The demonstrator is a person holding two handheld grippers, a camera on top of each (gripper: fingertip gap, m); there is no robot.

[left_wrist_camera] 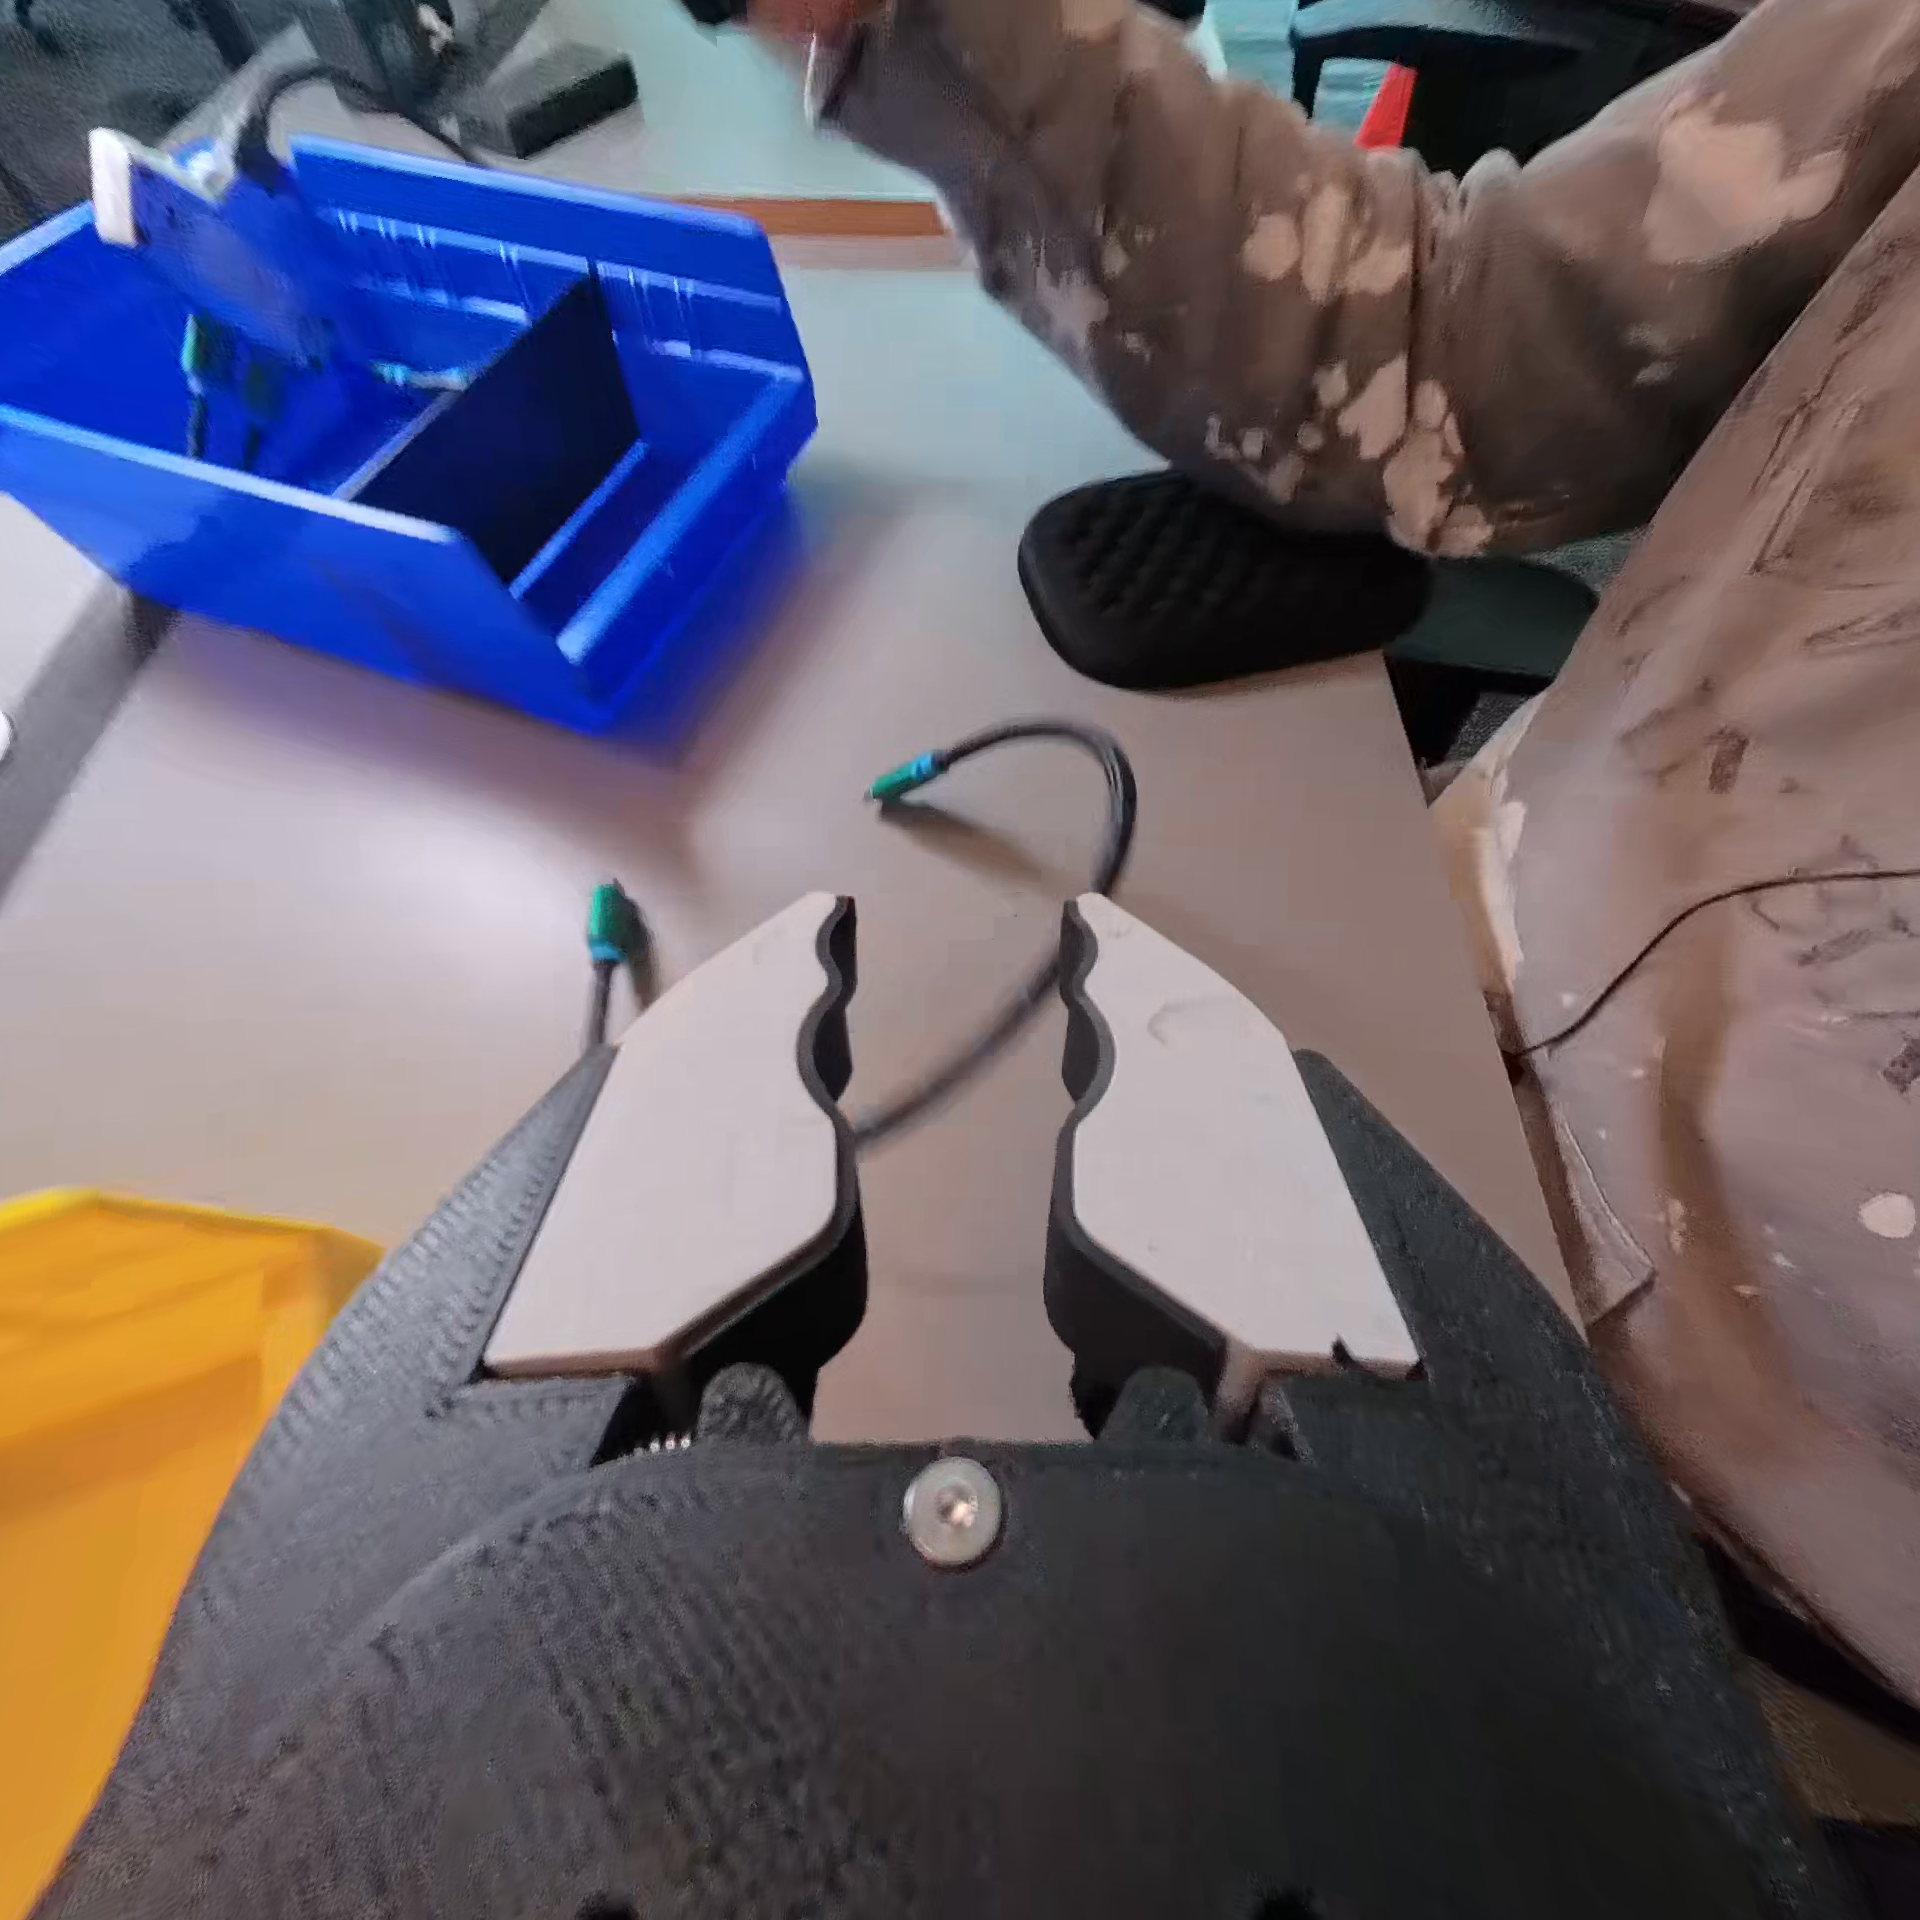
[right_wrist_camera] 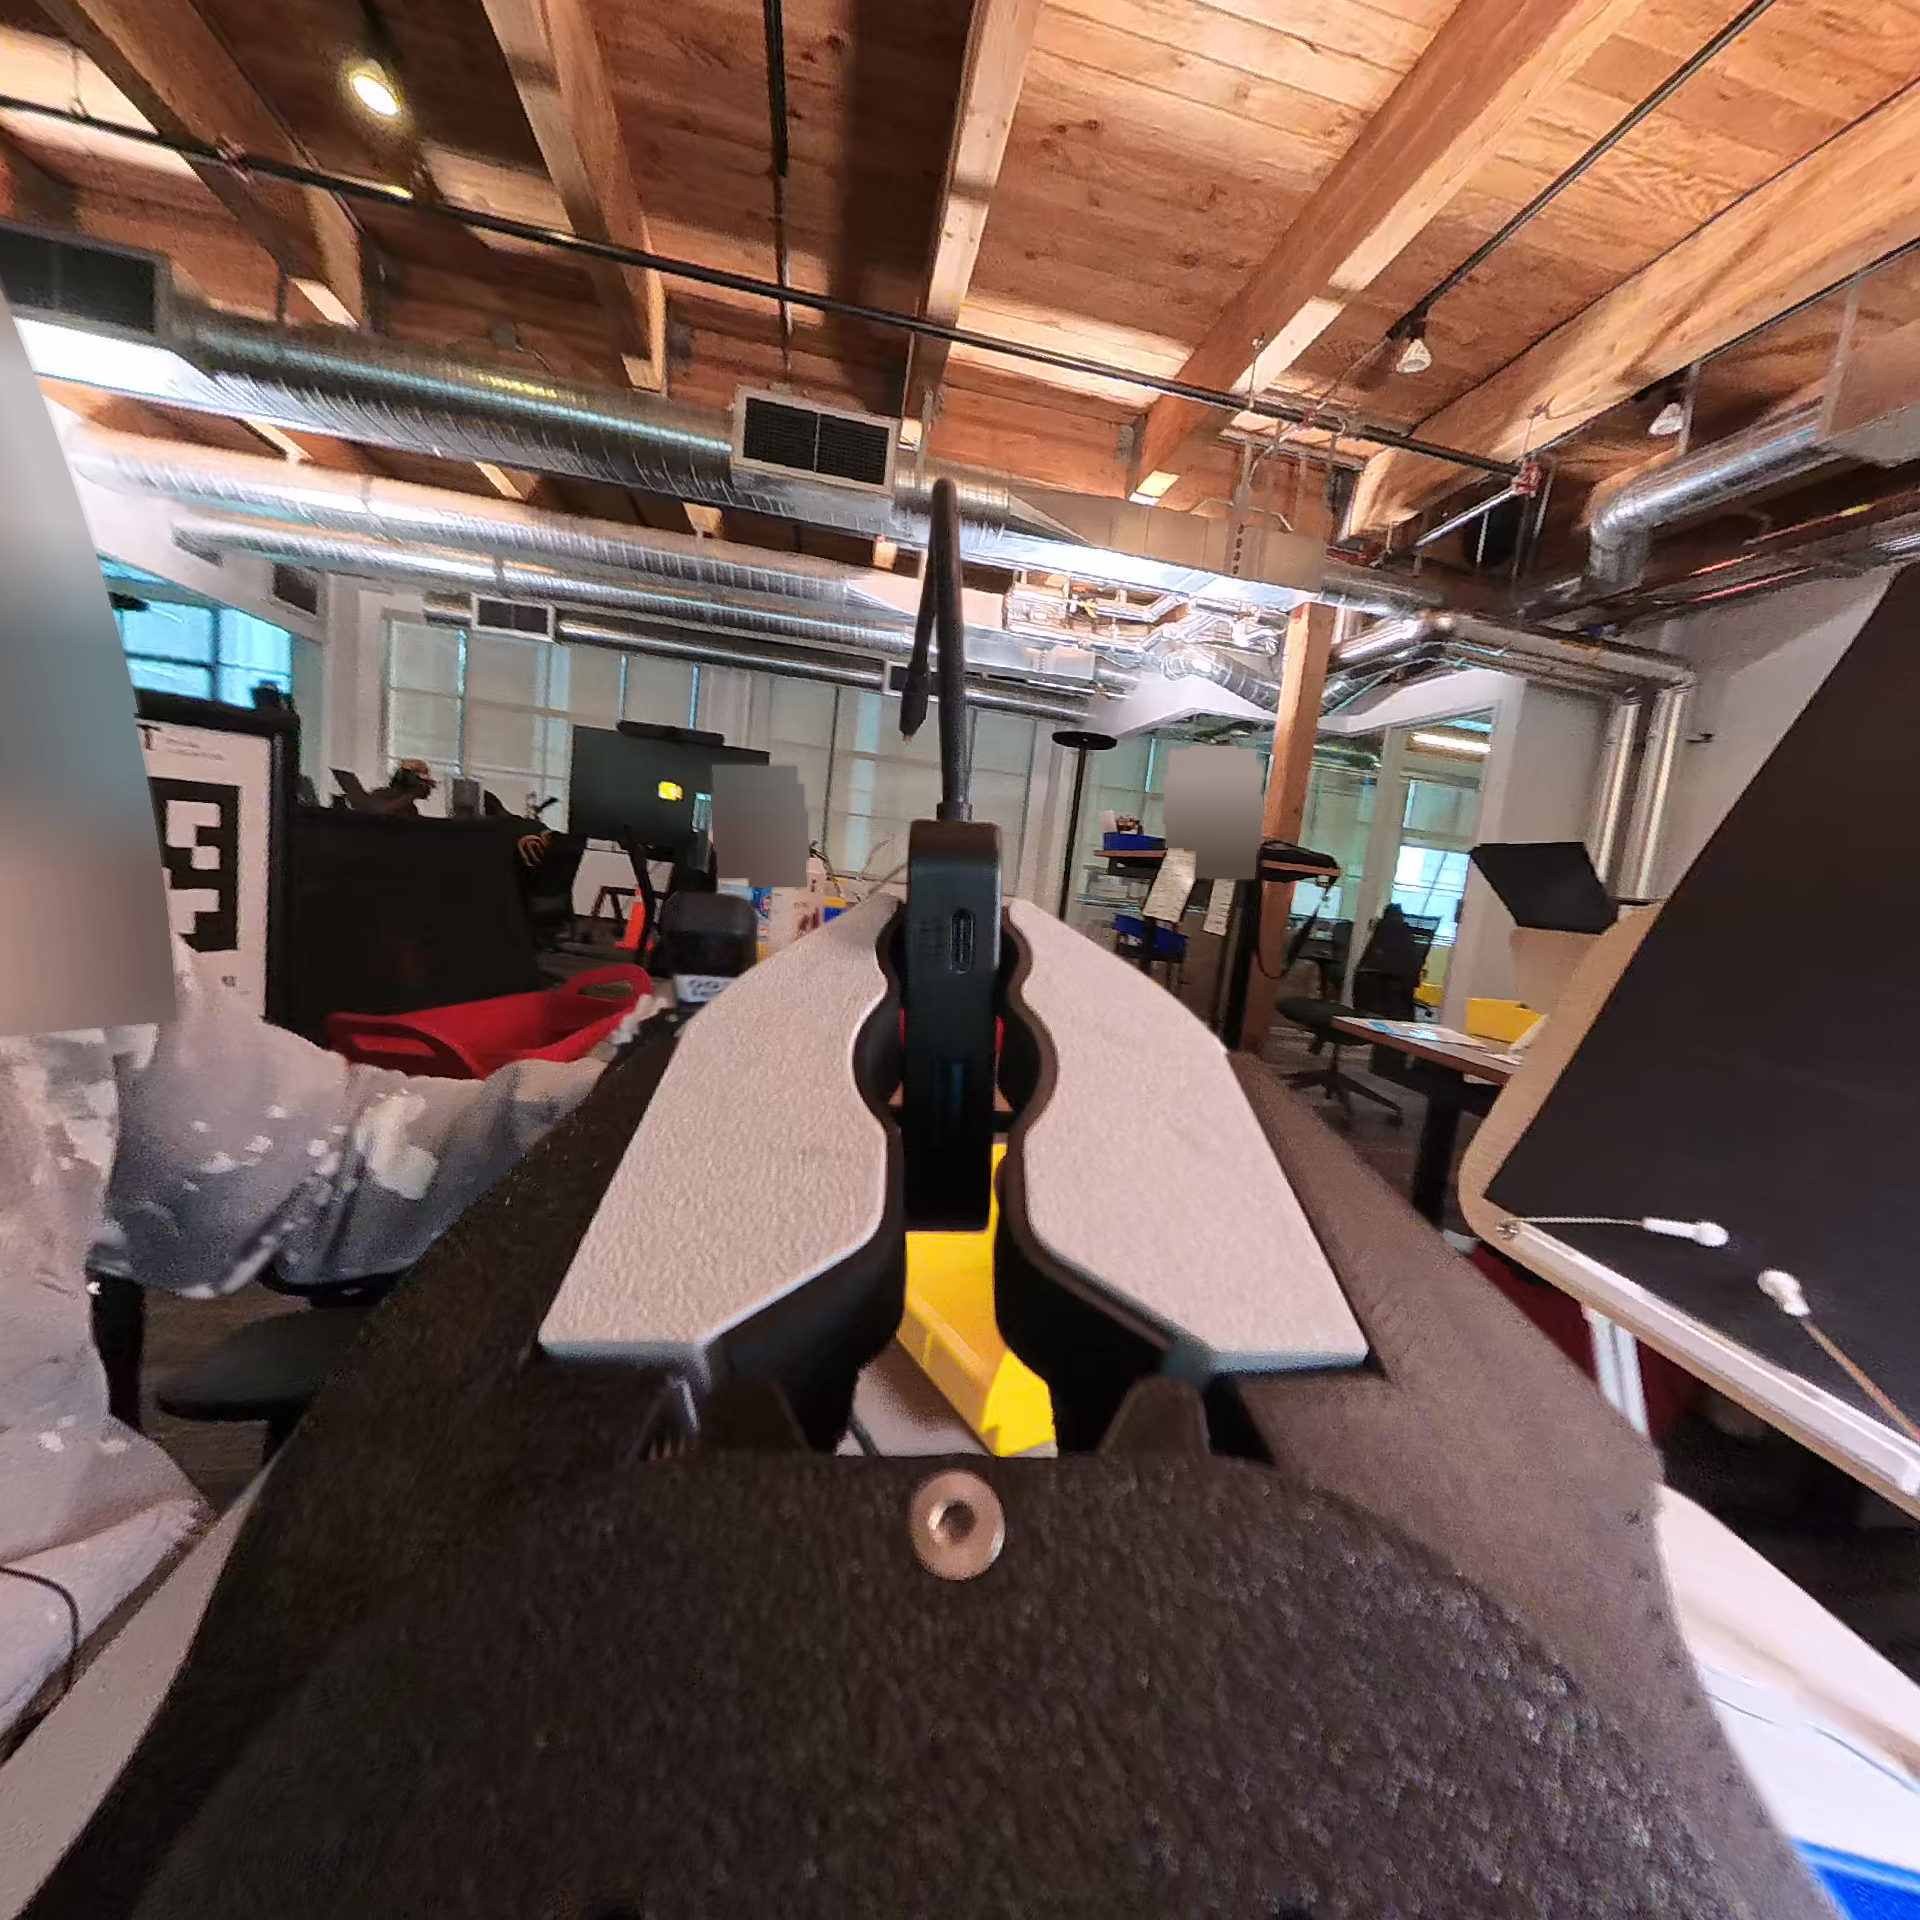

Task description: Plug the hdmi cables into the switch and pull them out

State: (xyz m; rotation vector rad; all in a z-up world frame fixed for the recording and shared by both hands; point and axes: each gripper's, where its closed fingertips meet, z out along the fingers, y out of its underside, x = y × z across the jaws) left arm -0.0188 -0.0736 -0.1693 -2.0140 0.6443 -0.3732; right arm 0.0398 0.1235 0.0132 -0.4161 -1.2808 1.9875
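Observation:
In the left wrist view a black cable [left_wrist_camera: 1117,810] lies on the table, with one green-tipped plug [left_wrist_camera: 904,777] ahead and another green-tipped plug [left_wrist_camera: 611,920] to the left of my fingers. My left gripper [left_wrist_camera: 961,914] is open and empty, hovering above the cable. In the right wrist view my right gripper [right_wrist_camera: 951,920] is shut on a slim black switch [right_wrist_camera: 951,997], held upright and raised toward the room. A short black lead [right_wrist_camera: 940,644] rises from the switch's top and bends down.
A blue divided bin [left_wrist_camera: 416,416] with more cables stands at the table's far left. A yellow bin [left_wrist_camera: 135,1403] sits near left, and also shows below the right gripper [right_wrist_camera: 971,1340]. A person's sleeve [left_wrist_camera: 1299,260] and a black armrest [left_wrist_camera: 1216,582] are at the right table edge.

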